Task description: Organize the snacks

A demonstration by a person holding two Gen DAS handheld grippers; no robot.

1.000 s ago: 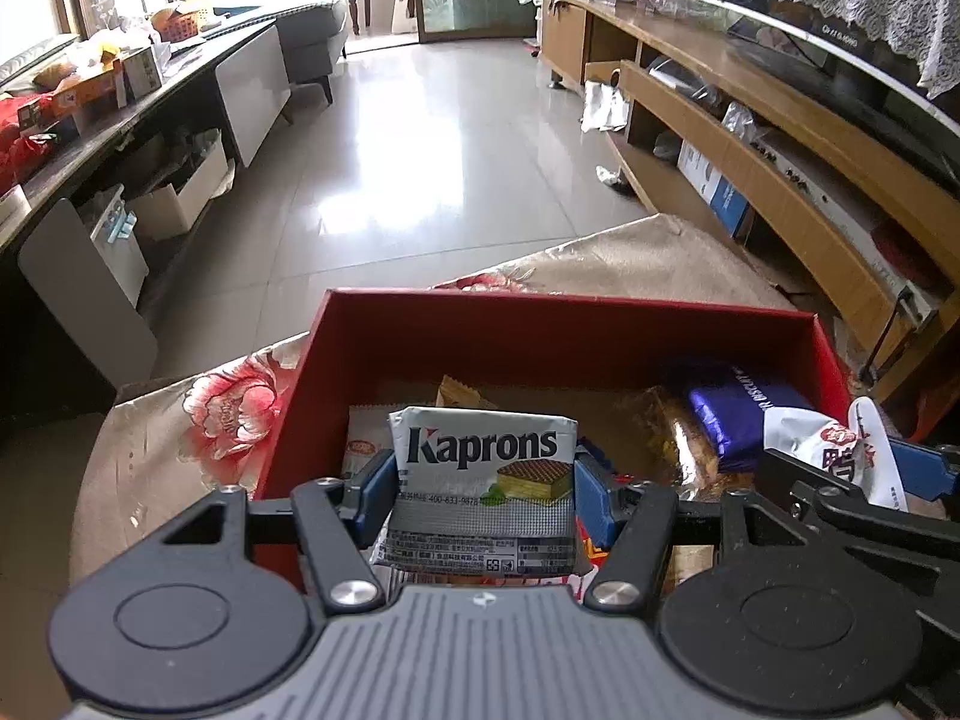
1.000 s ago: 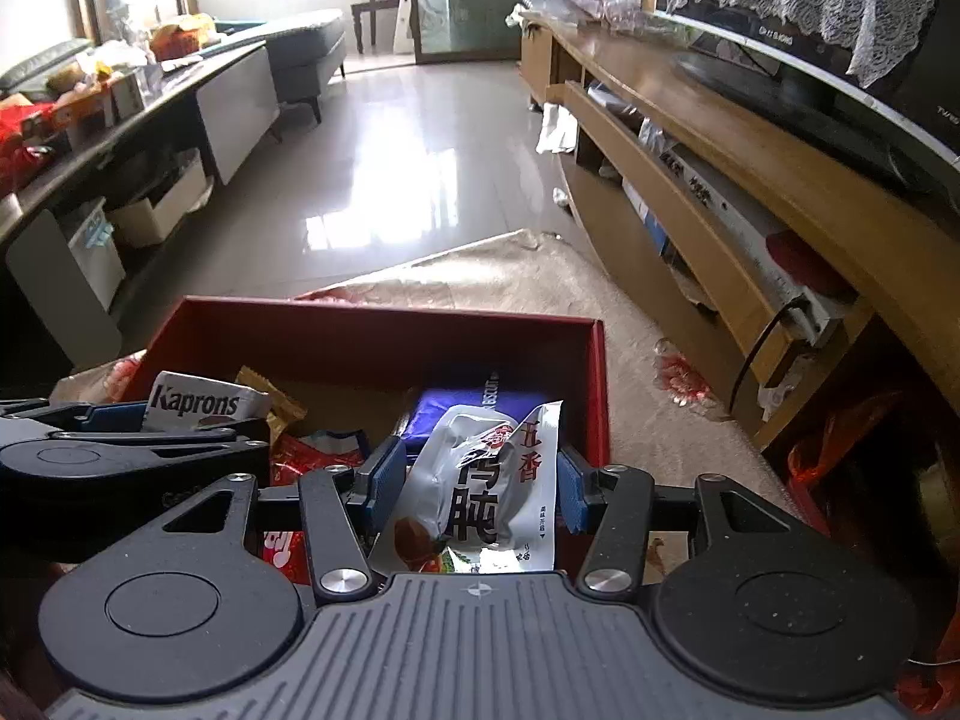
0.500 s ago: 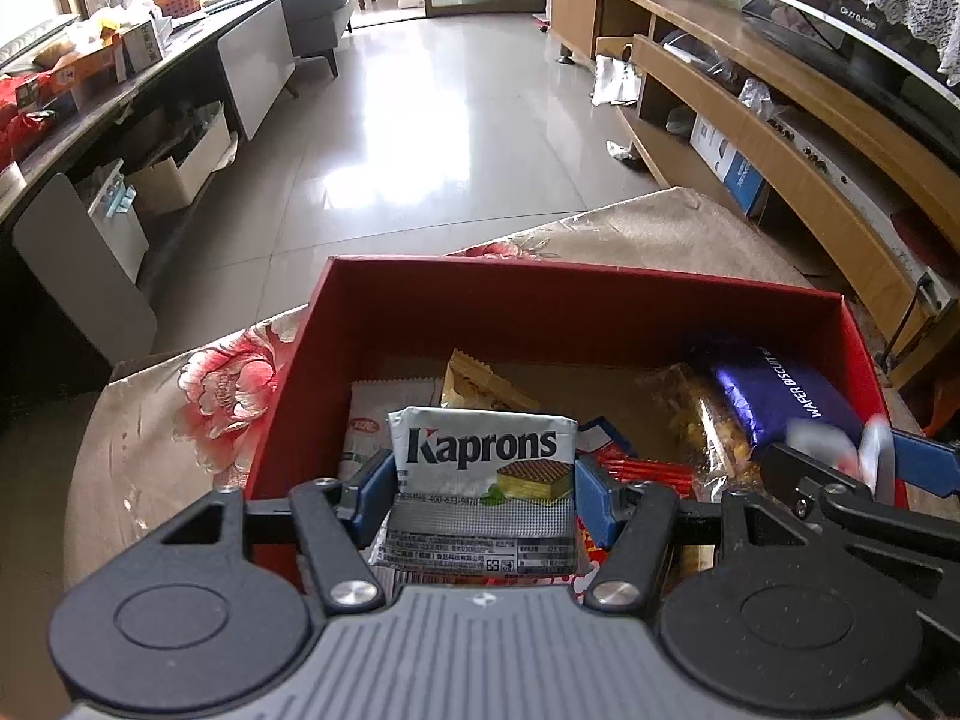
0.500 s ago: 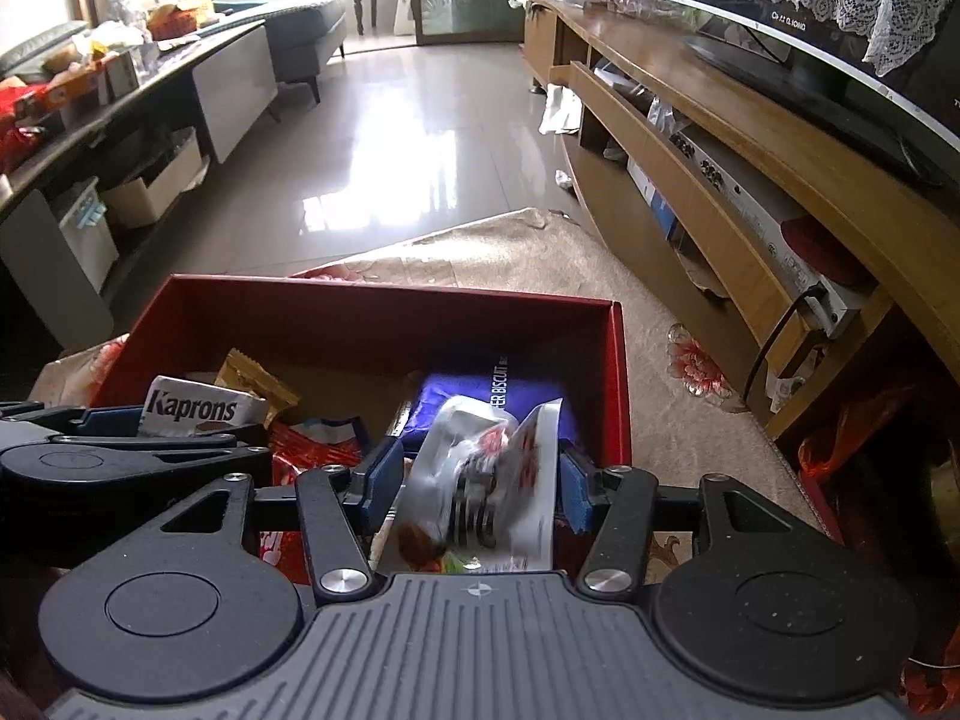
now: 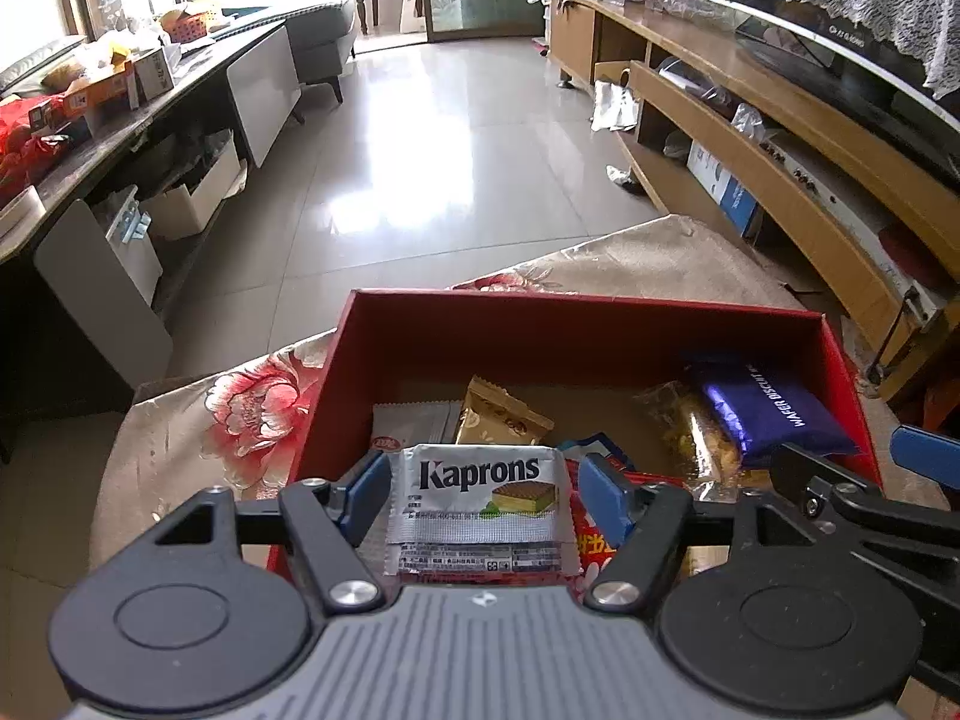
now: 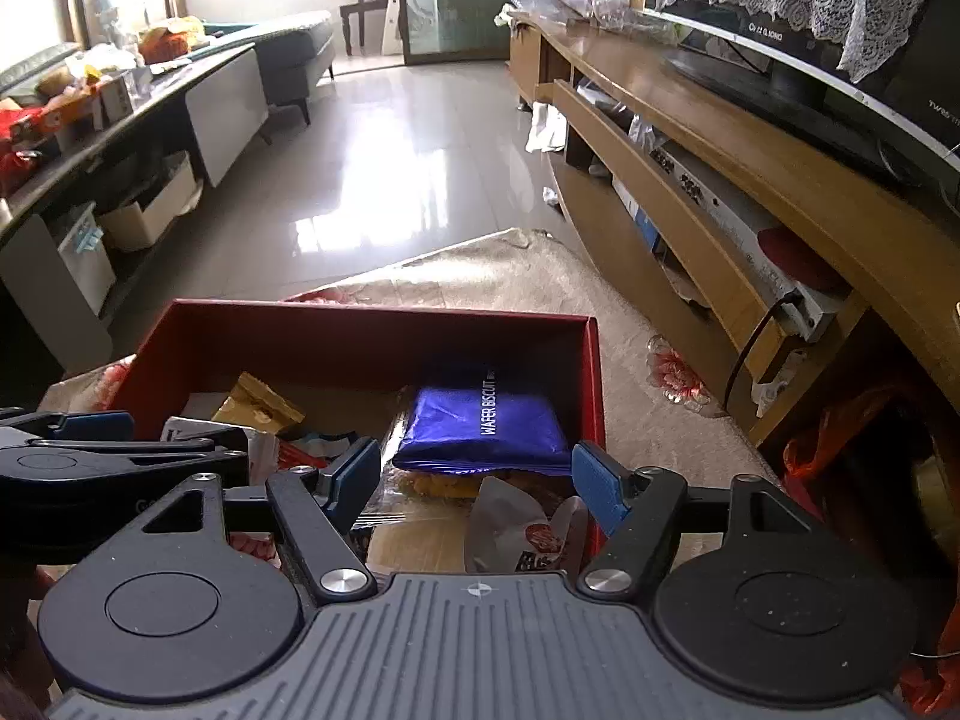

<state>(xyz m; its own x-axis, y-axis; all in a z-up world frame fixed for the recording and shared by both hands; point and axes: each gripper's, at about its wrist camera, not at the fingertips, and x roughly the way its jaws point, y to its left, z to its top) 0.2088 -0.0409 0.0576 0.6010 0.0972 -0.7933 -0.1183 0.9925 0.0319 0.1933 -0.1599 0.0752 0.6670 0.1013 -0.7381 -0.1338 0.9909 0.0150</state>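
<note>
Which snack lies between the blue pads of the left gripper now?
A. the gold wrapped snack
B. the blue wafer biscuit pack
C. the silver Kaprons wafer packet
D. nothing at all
C: the Kaprons wafer packet sits between the pads of the left gripper, above the red box.

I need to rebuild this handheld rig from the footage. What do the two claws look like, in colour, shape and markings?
Both look alike. The left claw has two blue rectangular finger pads on black angled linkage bars with silver pivot screws, two round black discs at either side, and a grey ribbed body bearing a small compass-like emblem. The right claw has the same build. No cables or sleeves are visible.
</note>
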